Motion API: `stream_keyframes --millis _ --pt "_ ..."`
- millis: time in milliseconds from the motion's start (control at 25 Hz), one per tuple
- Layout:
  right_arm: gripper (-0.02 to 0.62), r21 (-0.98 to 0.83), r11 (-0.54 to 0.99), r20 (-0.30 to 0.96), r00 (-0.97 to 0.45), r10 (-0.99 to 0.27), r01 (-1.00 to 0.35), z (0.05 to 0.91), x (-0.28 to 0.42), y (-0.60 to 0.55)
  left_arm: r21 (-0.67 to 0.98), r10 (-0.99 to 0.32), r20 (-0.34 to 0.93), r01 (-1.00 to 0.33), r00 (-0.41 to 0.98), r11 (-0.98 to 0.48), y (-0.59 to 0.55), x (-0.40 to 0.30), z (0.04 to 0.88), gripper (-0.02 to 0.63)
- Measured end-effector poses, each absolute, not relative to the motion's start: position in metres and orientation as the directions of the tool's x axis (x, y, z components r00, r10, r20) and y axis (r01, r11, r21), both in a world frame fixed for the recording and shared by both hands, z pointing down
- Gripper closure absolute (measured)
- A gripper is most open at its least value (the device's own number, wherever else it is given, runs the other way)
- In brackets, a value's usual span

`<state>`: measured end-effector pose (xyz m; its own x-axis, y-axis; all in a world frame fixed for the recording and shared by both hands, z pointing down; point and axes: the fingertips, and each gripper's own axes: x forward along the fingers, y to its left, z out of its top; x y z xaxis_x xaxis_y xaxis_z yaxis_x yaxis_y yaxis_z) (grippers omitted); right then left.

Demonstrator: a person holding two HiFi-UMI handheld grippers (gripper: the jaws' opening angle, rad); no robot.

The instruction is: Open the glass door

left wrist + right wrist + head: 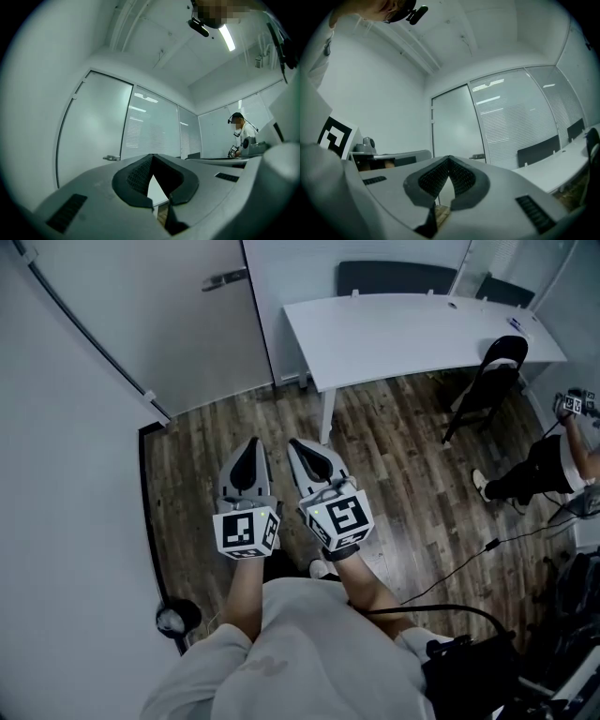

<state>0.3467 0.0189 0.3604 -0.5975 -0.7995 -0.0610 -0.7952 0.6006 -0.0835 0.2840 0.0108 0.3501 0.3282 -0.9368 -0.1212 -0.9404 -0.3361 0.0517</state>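
The frosted glass door (159, 315) stands shut at the top left of the head view, its metal lever handle (225, 279) near its right edge. My left gripper (251, 442) and right gripper (293, 443) are held side by side over the wood floor, pointing towards the door and well short of it. Both are shut with nothing between the jaws. In the left gripper view the door (96, 126) and handle (111, 158) lie ahead to the left of the left gripper (152, 155). The right gripper view shows the door (452, 126) and handle (477, 156) just beyond the right gripper (449, 158).
A plain wall (66, 474) runs along my left. A white table (412, 329) with black chairs (487, 381) stands at the right of the door. Another person (553, 460) sits at the far right, and a black cable (469, 563) crosses the floor.
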Motion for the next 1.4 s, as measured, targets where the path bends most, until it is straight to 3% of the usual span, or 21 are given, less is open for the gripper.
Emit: stream_keyframes --millis 320,840,1400 --pt "0.592 -0.073 0.544 -0.056 -0.541 -0.839 -0.836 0.372 0.316 -0.071 0.046 -0.911 -0.137 -0.916 0.389 -0.398 -0.082 0.256 0.362 0.604" --pt "0.593 -0.081 0.530 -0.044 -0.529 -0.848 -0.844 0.355 0.166 -0.232 0.031 -0.887 -0.177 -0.899 0.426 -0.438 -0.233 0.106 0.339 0.604" --pt "0.592 -0.094 0.493 -0.006 -0.494 -0.869 -0.865 0.384 0.178 -0.362 0.097 -0.884 -0.138 -0.883 0.446 -0.460 -0.369 0.112 0.372 0.604"
